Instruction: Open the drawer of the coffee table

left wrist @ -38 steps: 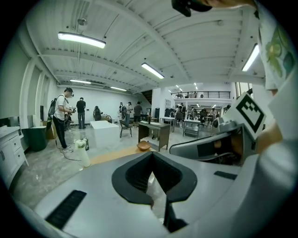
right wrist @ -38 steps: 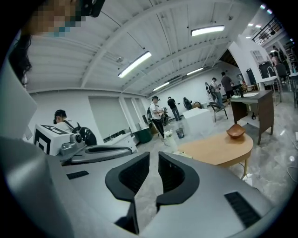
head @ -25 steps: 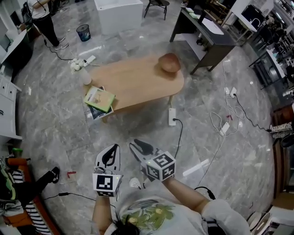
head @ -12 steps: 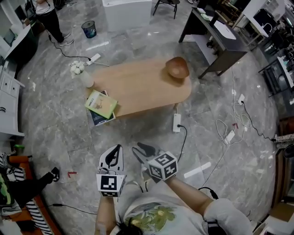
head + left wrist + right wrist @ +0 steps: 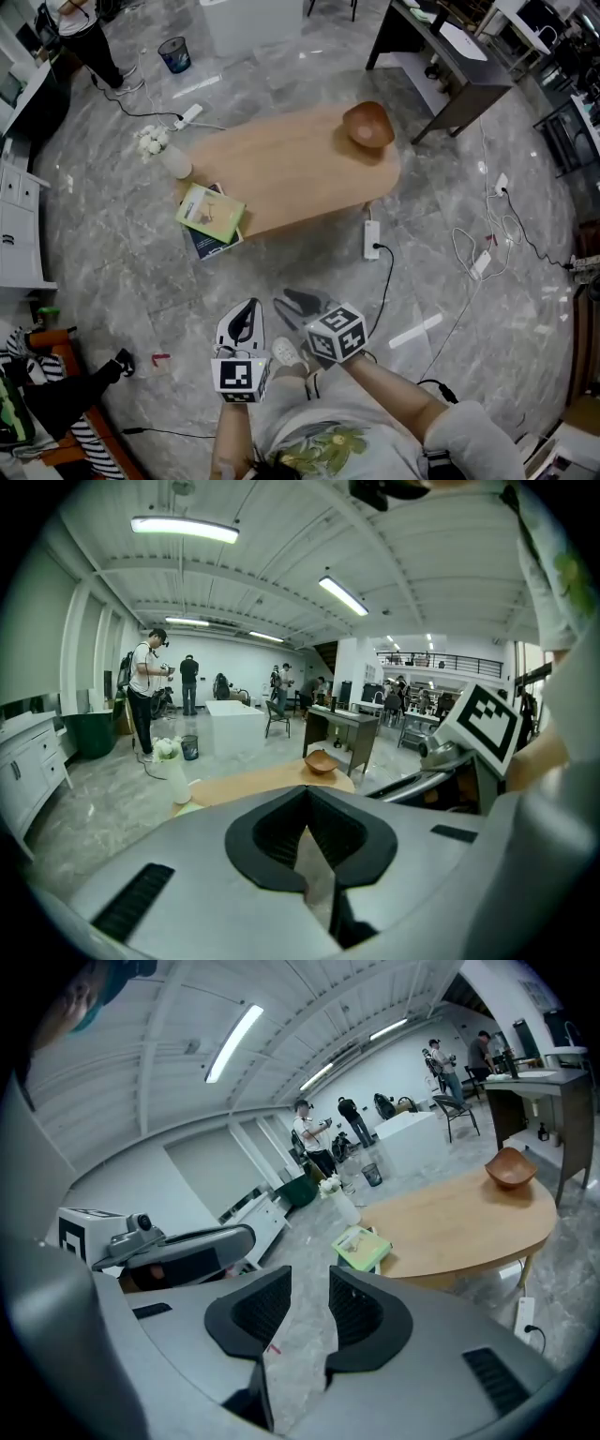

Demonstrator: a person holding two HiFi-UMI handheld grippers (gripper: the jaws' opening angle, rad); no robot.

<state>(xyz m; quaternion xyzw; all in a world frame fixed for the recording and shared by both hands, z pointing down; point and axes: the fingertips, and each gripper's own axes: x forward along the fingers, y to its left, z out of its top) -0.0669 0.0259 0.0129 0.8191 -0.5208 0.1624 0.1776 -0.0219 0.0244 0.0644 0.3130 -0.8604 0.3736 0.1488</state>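
Where bowl (image 5: 367,124) sits, coffee table (image 5: 281,178) top rounded, light wood.

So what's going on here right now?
A person stands back from the coffee table with a tool in each hand, both held low in front of the body. The left tool is shut and empty. The right tool is open with nothing between its jaws. Neither touches the table, so the drawer job has not begun.

Coffee table (image 5: 291,178) with bowl (image 5: 367,124), book (image 5: 212,212)
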